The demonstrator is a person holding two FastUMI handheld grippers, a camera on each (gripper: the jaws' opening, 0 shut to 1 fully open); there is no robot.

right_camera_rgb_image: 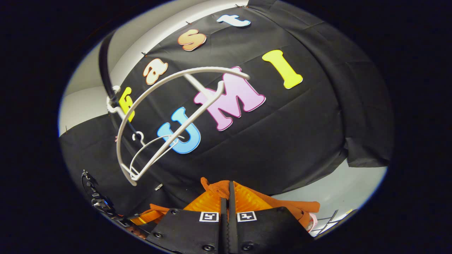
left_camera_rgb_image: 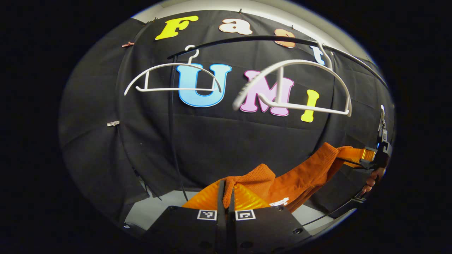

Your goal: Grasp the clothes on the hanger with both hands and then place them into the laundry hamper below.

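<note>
An orange knitted garment (left_camera_rgb_image: 300, 176) hangs stretched between my two grippers, off the hangers. My left gripper (left_camera_rgb_image: 226, 192) is shut on one end of it, cloth bunched over the fingertips. The other end runs right to my right gripper (left_camera_rgb_image: 370, 158), held by a hand. In the right gripper view, my right gripper (right_camera_rgb_image: 227, 192) is shut on the orange garment (right_camera_rgb_image: 220, 188), and the left gripper (right_camera_rgb_image: 106, 208) shows at lower left. Two bare white hangers (left_camera_rgb_image: 293, 86) (left_camera_rgb_image: 173, 77) hang on the black rail (left_camera_rgb_image: 268, 38) above. The nearer white hanger (right_camera_rgb_image: 169, 120) looks tilted.
A black upright pole (left_camera_rgb_image: 172, 134) stands behind the left hanger. Pale floor (right_camera_rgb_image: 339, 190) shows below the black cloth wall, with a wire rim (right_camera_rgb_image: 326, 220) of something at lower right. A dark curved bar (left_camera_rgb_image: 339, 210) runs low on the right in the left gripper view.
</note>
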